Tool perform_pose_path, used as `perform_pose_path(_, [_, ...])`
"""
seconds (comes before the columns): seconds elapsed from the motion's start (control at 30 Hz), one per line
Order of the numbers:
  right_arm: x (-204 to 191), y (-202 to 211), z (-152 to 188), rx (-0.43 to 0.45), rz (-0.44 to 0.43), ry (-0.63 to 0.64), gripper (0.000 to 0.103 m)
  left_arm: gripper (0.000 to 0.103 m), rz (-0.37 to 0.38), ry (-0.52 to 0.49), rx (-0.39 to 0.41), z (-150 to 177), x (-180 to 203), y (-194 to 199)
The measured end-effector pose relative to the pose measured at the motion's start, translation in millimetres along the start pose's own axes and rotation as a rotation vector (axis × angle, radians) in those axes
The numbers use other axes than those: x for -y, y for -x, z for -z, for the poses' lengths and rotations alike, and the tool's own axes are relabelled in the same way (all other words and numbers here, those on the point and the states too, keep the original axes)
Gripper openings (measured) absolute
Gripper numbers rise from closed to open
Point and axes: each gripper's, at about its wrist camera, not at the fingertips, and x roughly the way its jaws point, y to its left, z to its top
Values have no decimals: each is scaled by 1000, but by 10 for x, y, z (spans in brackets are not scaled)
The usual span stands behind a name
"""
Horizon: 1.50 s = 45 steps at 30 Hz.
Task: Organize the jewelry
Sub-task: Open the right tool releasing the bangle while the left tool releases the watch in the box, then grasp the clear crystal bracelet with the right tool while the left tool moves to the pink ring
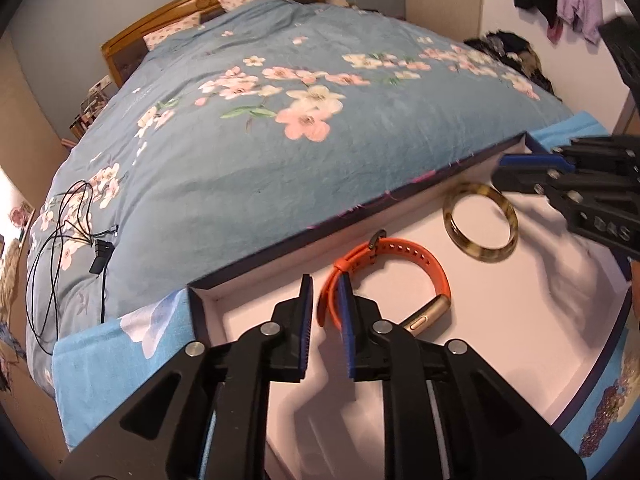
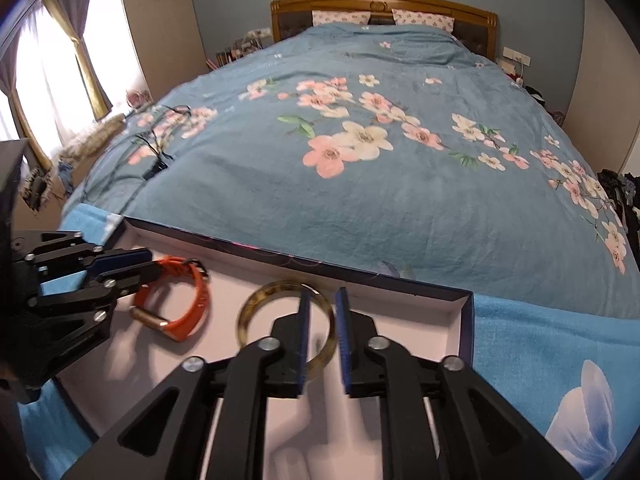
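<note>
Now, left gripper (image 1: 325, 312): we hold it slightly parted, empty, beside orange band (image 1: 404, 276).
Right gripper (image 2: 322, 336): slightly parted, straddling bangle (image 2: 256, 300) rim by box (image 2: 466, 320) far edge, not pinching.

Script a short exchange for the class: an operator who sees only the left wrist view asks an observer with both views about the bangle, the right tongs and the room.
Operator: The right tongs are blurred at the edge of my view. Are they clamped on the tortoiseshell bangle?
Observer: No. In the right wrist view the bangle's right rim lies between the pads, but they do not press on it. The jaws stand open.
Operator: Is there a window anywhere? I see only walls and the bed.
Observer: Yes. The right wrist view shows a bright curtained window on the left side of the bed.
</note>
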Motion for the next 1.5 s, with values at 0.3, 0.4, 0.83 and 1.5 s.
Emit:
perform_pose_path(0.3, [-115, 932, 424, 175, -129, 82, 44, 38, 27, 87, 192, 320, -43, 822])
perform_pose_path(0.4, [-136, 1145, 671, 187, -163, 110, 46, 43, 60, 90, 244, 547, 26, 1155])
perform_pose_path(0.83, [9, 1273, 1756, 43, -142, 94, 46, 49, 154, 120, 247, 1711, 424, 1690])
perform_pose_path(1.5, [-82, 1254, 1960, 12, -115, 113, 8, 53, 183, 159, 221, 2105, 610, 1721])
